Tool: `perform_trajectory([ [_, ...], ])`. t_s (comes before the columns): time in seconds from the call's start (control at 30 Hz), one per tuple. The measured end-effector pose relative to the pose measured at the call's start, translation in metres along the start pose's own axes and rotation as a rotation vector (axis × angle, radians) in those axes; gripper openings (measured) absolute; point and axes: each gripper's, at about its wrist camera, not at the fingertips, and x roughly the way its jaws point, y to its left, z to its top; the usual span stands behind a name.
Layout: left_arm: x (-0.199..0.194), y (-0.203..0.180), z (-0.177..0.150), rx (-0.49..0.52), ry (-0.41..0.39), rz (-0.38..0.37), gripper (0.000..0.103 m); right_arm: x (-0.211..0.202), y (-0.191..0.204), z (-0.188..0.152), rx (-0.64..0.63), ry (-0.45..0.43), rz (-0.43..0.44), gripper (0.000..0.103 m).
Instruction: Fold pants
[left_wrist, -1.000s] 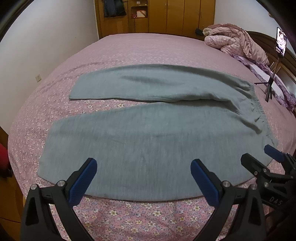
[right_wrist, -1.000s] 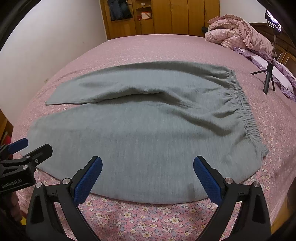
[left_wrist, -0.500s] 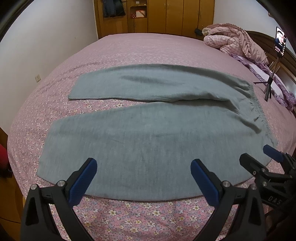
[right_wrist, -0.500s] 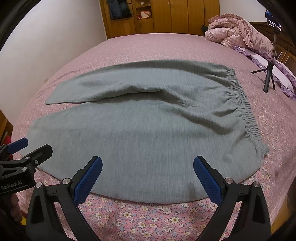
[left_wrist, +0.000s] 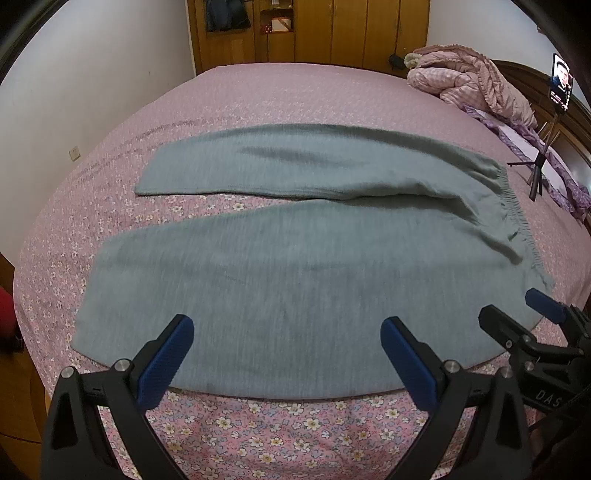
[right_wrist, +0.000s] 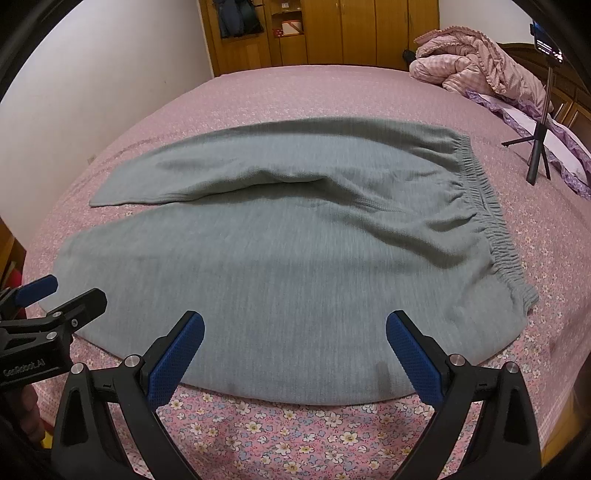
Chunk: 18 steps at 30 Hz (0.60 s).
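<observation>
Grey-green pants (left_wrist: 295, 280) lie flat on the bed, legs spread to the left and the elastic waistband (right_wrist: 484, 206) at the right. The near leg runs along the bed's front edge; the far leg (left_wrist: 280, 162) angles away behind it. My left gripper (left_wrist: 286, 328) hovers open over the near leg's front hem side, nothing between its blue pads. My right gripper (right_wrist: 295, 325) is open too, above the near edge of the pants closer to the waist. Each gripper shows at the side of the other's view: right gripper (left_wrist: 517, 314), left gripper (right_wrist: 62, 291).
The bed carries a pink floral sheet (left_wrist: 280, 428). A crumpled pink quilt (left_wrist: 465, 81) lies at the far right, with a phone on a small tripod (left_wrist: 539, 173) beside it. Wooden wardrobes (left_wrist: 314, 29) stand behind the bed; a white wall is on the left.
Almost nothing differs. The views shift very slightly; both grippers stay open above the near edge of the pants, and the pants lie as before.
</observation>
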Motion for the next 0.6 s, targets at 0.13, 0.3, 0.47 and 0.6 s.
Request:
perform_trajectory([
  [0.13, 0.0008, 0.0015, 0.0003, 0.002, 0.001, 0.000, 0.103, 0.0011, -0.0001, 0.0005, 0.001, 0.006, 0.001, 0.101],
  [0.3, 0.0028, 0.0020, 0.0005, -0.005, 0.009, 0.000, 0.103, 0.0023, 0.0004, 0.0016, 0.003, 0.011, -0.002, 0.101],
  [0.47, 0.0052, 0.0037, -0.0001, -0.008, 0.016, -0.002, 0.103, 0.0031, 0.0001, 0.0013, 0.002, 0.012, 0.000, 0.101],
  [0.6, 0.0060, 0.0044, -0.0003, -0.010, 0.020, -0.003, 0.103, 0.0045, -0.0005, 0.0011, 0.006, 0.018, 0.002, 0.101],
])
